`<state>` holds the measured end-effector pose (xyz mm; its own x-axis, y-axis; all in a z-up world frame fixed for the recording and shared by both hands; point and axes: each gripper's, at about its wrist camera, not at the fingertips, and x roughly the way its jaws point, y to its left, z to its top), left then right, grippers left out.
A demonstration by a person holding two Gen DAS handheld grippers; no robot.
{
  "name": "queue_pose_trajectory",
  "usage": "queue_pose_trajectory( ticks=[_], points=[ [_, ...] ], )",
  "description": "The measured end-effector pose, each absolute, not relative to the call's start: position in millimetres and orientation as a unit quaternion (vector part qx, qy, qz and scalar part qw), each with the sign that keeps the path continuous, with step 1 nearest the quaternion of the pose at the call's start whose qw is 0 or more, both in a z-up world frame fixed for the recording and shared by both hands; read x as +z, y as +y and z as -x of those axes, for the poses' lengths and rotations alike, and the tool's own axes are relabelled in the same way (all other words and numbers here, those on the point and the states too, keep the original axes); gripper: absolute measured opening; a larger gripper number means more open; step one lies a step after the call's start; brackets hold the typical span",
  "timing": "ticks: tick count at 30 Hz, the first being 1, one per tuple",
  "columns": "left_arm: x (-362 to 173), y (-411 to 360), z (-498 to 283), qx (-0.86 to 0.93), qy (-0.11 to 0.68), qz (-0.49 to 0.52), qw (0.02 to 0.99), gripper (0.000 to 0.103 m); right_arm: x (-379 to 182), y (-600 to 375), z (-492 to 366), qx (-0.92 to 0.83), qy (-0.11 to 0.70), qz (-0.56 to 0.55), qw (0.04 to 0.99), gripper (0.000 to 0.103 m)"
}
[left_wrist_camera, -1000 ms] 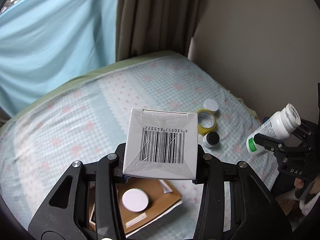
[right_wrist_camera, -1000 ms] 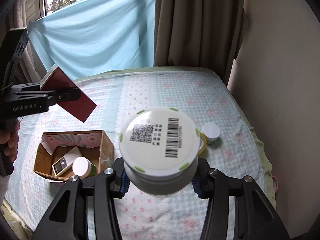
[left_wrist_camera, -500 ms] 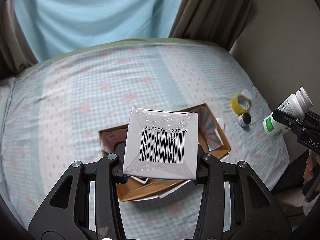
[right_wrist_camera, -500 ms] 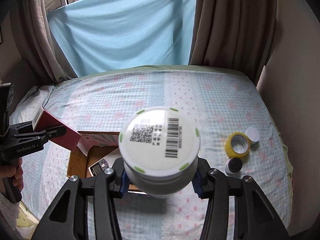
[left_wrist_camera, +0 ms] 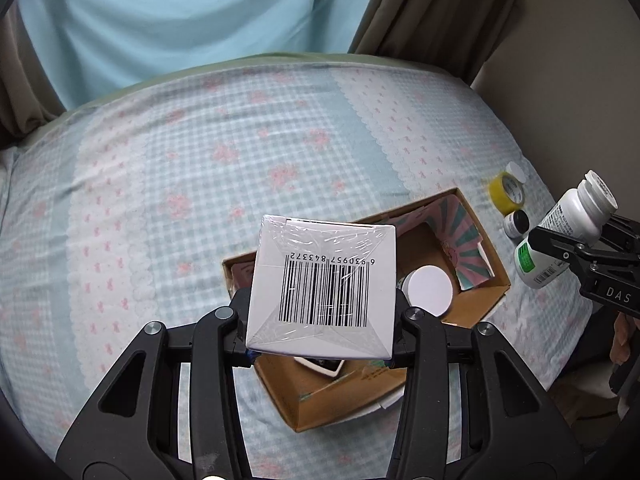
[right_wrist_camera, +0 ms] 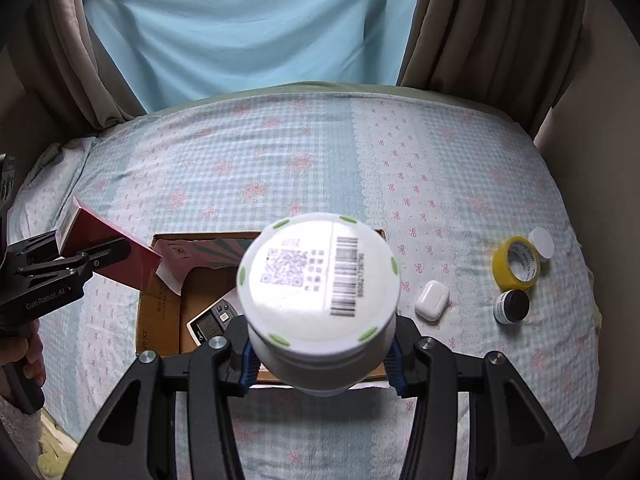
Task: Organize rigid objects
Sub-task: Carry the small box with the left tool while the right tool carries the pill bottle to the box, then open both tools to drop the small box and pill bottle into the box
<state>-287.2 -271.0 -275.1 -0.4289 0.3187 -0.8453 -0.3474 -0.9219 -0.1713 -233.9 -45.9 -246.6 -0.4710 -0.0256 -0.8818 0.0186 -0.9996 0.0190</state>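
Observation:
My left gripper (left_wrist_camera: pixel 322 344) is shut on a sealed box (left_wrist_camera: pixel 322 286) with a white barcoded end and dark red sides (right_wrist_camera: pixel 108 254), held above the open cardboard box (left_wrist_camera: pixel 486 300). My right gripper (right_wrist_camera: pixel 320 356) is shut on a white pill bottle (right_wrist_camera: pixel 318 280), seen side-on in the left wrist view (left_wrist_camera: pixel 568 228), also above the cardboard box (right_wrist_camera: pixel 160 312). Inside the cardboard box lie a white round lid (left_wrist_camera: pixel 428 290) and a small digital device (right_wrist_camera: pixel 212 320).
On the checked bedspread (right_wrist_camera: pixel 280 160) right of the box lie a white earbud case (right_wrist_camera: pixel 432 300), a yellow tape roll (right_wrist_camera: pixel 516 262), a small black-lidded jar (right_wrist_camera: pixel 511 306) and a white cap (right_wrist_camera: pixel 541 242). Curtains and a wall stand behind the bed.
Both grippers have swung over the cardboard box, which now sits under them. The earbud case has come into the right wrist view. Both grips are unchanged.

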Motion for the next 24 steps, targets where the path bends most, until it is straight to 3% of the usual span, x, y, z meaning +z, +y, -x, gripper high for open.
queue_pose_trajectory(
  ticks=[10, 24],
  points=[
    [-355, -258, 308, 0.845, 0.059, 0.499, 0.186, 0.039, -320, -35, 294, -0.847, 0.018, -0.531, -0.001, 0.046],
    [-384, -246, 304, 0.834, 0.092, 0.509, 0.191, 0.039, -371, -24, 308, -0.832, -0.006, -0.554, -0.025, 0.046]
  ],
)
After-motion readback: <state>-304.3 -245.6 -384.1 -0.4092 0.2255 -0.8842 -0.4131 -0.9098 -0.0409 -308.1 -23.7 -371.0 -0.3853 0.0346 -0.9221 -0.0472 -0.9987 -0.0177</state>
